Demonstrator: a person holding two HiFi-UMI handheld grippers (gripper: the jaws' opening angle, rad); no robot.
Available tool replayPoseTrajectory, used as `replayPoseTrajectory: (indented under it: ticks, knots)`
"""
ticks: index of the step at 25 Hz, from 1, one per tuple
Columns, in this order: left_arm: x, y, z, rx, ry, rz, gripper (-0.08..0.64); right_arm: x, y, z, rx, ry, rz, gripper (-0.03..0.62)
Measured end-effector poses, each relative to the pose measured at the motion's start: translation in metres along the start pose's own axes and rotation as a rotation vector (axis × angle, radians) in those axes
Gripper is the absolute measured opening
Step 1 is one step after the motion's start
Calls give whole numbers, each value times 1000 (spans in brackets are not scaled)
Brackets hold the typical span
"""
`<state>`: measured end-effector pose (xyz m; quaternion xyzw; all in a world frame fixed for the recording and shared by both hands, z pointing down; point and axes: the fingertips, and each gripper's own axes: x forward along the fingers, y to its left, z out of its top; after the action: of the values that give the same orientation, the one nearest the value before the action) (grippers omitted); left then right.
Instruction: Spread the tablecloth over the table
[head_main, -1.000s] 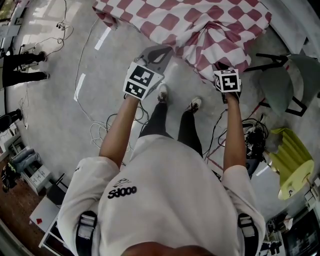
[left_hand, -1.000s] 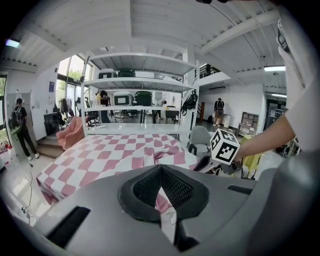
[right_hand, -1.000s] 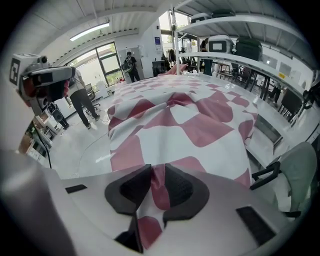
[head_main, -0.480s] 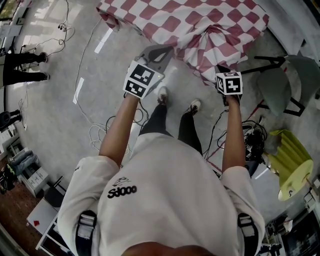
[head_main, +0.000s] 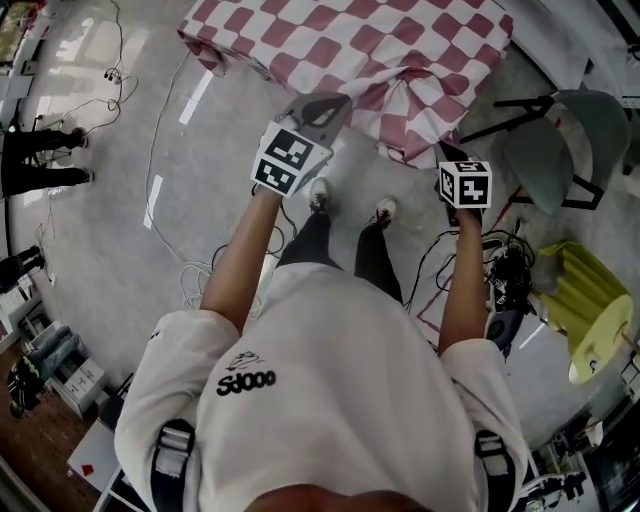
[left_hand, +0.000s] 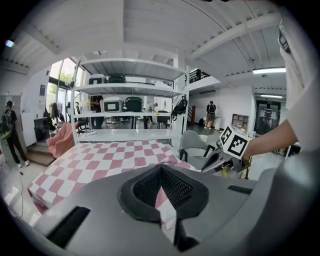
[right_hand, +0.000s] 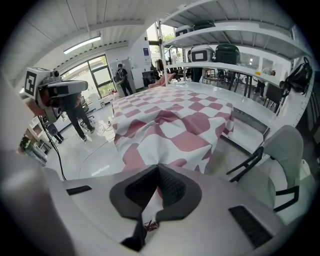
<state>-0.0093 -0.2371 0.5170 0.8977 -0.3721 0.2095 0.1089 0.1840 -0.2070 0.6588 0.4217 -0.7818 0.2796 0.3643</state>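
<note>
The red-and-white checked tablecloth (head_main: 350, 50) lies over the table, and its near edge hangs bunched toward me. My left gripper (head_main: 322, 106) is at the near left part of that edge. It is shut on a fold of the cloth (left_hand: 165, 205), which shows between its pads. At the near right corner my right gripper (head_main: 447, 152) is shut on the hem (right_hand: 150, 210), a strip of which sticks out behind the pads. The cloth (right_hand: 170, 120) runs from those jaws up onto the table top. The right gripper (left_hand: 216, 161) shows in the left gripper view.
A grey chair (head_main: 560, 150) stands right of the table, and a yellow-green chair (head_main: 585, 310) is nearer at the right. Cables (head_main: 200, 260) trail on the floor at the left. A person (head_main: 40, 150) stands far left. White shelving (left_hand: 130, 100) rises behind the table.
Both grippers have drawn back from the table toward me and risen a little. The near edge of the cloth has come along with them, more so on the right.
</note>
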Motion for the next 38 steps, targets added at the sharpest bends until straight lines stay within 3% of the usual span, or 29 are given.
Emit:
replayPoseTrajectory:
  ticks: [9,16,21,26,34,36,38]
  knots:
    - [26,-31,1,8,15,-85,26,-25,-17,-42,88,16,-29,25]
    - [44,-49,0,12,29,-129,26,-30,-28,-76,95,84,-54,25]
    - [53,-50,-3,-9,40,-141,25,-26,-37,-103,123,132,-76,25]
    - [66,-51,-8,-13,58,-152,26,-18,-41,-119,195,126,-45,25]
    - [78,-48,-18,-21,87,-148,25,6,-45,-136,195,180,-37,26]
    - [79,-45,-22,-25,95,-141,26,10,-44,-139,209,206,-21,49]
    - [81,-41,-26,-31,99,-134,26,14,-40,-144,218,240,13,130]
